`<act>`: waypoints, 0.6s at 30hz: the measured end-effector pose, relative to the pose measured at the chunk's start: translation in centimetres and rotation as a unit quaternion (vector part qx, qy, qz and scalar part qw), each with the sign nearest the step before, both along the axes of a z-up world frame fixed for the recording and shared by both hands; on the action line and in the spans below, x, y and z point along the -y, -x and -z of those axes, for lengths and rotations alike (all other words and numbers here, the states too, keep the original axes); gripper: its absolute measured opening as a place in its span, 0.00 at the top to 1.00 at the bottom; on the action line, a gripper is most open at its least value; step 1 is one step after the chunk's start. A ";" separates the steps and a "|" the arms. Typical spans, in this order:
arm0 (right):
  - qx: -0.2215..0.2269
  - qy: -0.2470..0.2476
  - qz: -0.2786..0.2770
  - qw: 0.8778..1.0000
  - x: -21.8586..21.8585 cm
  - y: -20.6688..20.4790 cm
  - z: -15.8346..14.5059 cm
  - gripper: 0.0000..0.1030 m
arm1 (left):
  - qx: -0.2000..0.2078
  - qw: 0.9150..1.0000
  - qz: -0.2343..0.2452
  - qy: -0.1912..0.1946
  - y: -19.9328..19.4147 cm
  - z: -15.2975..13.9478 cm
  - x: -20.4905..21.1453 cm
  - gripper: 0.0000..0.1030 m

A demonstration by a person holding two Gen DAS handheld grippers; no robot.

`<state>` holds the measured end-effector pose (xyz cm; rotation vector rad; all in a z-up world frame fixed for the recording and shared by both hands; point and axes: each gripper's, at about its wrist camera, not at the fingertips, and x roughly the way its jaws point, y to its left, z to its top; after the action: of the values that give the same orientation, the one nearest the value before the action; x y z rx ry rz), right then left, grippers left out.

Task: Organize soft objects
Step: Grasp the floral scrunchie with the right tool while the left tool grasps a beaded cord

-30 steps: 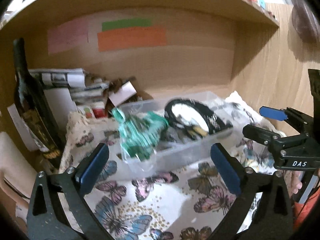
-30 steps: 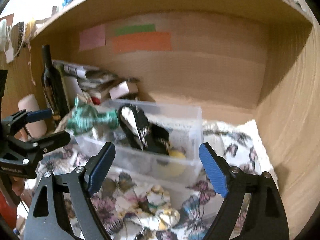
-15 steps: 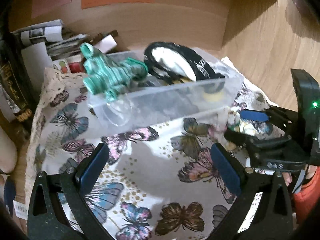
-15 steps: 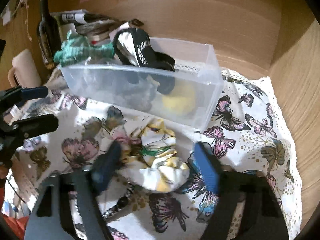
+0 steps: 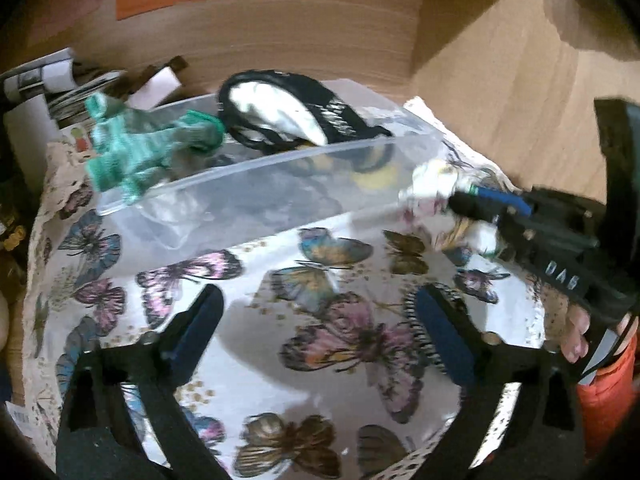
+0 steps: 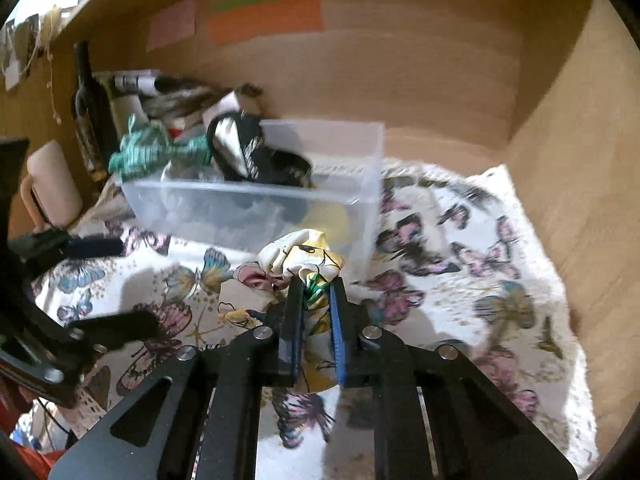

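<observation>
**Squeezing the flowery scrunchie**

Pinching tight, the right gripper (image 6: 315, 300) has its jaws closed on the white and yellow scrunchie (image 6: 301, 258). The scrunchie hangs just in front of the clear plastic box (image 6: 256, 208), above the butterfly cloth (image 6: 472, 264). A green knit thing (image 6: 152, 152) and a black and white thing (image 6: 248, 152) stick out of the box. The left gripper (image 5: 320, 320) has its jaws wide open and holds nothing, low over the cloth.
</observation>
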<state>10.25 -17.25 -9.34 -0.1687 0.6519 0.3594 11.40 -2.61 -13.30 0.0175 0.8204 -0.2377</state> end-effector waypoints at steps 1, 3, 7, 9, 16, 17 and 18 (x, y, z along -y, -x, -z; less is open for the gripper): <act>0.005 -0.003 0.004 1.000 0.3 0.3 -0.3 0.89 | -0.005 1.000 0.010 -0.002 -0.1 0.1 0.5 0.20; 0.013 -0.012 0.012 1.000 0.9 0.6 -0.9 0.89 | -0.015 1.000 0.027 -0.003 -0.1 0.5 1.4 0.28; 0.023 -0.013 0.026 0.999 1.3 0.6 -1.4 0.89 | -0.020 0.999 0.045 -0.016 0.1 1.3 2.8 0.43; 0.024 -0.015 0.029 0.999 1.5 0.9 -1.5 0.89 | -0.029 0.998 0.054 -0.011 0.0 1.6 3.3 0.54; 0.020 -0.024 0.027 0.999 1.6 1.0 -1.4 0.89 | -0.018 0.998 0.064 -0.022 0.6 2.4 4.1 0.55; 0.019 -0.025 0.027 0.999 1.6 1.0 -1.4 0.89 | -0.015 0.997 0.065 -0.031 0.7 2.5 4.4 0.55; 0.019 -0.026 0.027 0.999 1.5 1.0 -1.3 0.89 | -0.011 0.997 0.067 -0.041 0.7 2.7 4.8 0.55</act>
<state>9.25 -18.74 -8.00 -0.1077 0.6081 0.3205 10.68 -7.39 -15.99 0.1476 0.8525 -0.3320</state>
